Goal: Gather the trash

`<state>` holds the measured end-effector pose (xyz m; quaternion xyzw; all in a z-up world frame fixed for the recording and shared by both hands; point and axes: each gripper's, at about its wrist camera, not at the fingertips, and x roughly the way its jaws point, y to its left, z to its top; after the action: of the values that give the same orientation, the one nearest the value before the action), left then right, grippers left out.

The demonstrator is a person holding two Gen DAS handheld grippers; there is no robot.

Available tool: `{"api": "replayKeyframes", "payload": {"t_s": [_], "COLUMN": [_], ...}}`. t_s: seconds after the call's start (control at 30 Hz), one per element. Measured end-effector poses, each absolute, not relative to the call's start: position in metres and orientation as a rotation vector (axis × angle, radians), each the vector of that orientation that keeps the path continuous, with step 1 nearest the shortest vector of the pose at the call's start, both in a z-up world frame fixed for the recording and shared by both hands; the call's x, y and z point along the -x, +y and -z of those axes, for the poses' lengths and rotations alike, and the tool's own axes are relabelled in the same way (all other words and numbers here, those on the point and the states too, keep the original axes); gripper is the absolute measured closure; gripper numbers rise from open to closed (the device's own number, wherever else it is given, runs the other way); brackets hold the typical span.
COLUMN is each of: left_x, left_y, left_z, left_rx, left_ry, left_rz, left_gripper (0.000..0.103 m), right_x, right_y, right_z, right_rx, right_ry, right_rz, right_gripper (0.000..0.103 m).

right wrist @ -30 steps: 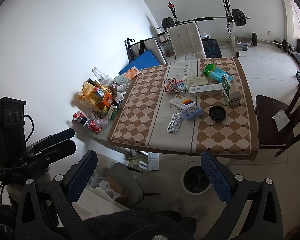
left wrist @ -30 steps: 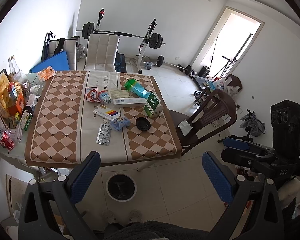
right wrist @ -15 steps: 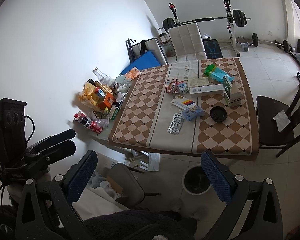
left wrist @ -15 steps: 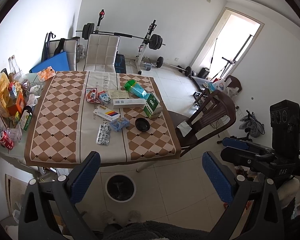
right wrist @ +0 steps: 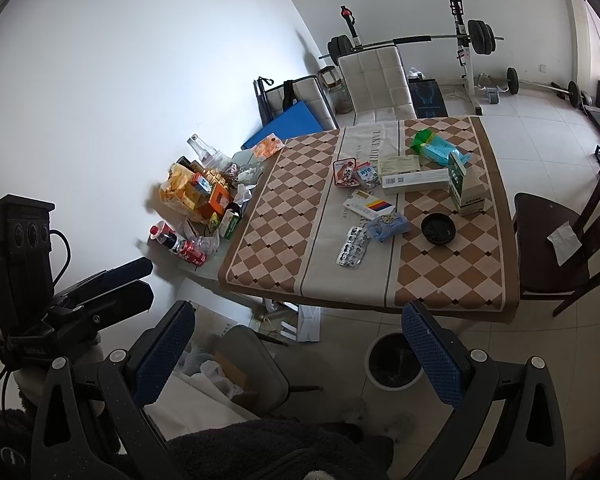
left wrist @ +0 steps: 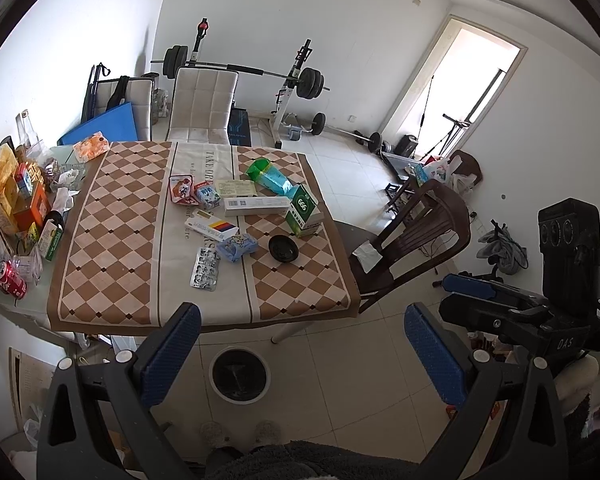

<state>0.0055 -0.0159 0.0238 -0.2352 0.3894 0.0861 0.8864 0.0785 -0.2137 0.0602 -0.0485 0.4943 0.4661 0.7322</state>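
Packets, boxes and a blister sheet [left wrist: 205,268] are lying mid-desk [left wrist: 140,312] — well ahead of both tongs. A round bin [left wrist: 239,374] is standing on the floor just beyond the left tongs [left wrist: 300,354]. Left and right tongs [right wrist: 296,350] are both gaping wide — gripping nothing.

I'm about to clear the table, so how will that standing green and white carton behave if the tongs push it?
The green and white carton stands tall on a narrow base near the table edge, so a high push would probably tip it. It looks like thin card, likely light and crushable. Whether it is empty cannot be told.
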Motion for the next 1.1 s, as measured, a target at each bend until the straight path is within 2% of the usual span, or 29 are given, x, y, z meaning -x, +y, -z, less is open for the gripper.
{"api": "replayKeyframes", "payload": {"t_s": [1.1], "left_x": [-0.0043], "left_y": [-0.0196], "left_z": [-0.0252], "left_rx": [0.495], "left_ry": [0.807], "left_rz": [-0.169], "left_gripper": [0.000], "right_x": [-0.0763], "right_y": [-0.2106], "right_z": [-0.0609], "right_rx": [0.105], "right_ry": [1.086], "right_rz": [-1.028], "right_gripper": [0.000]}}
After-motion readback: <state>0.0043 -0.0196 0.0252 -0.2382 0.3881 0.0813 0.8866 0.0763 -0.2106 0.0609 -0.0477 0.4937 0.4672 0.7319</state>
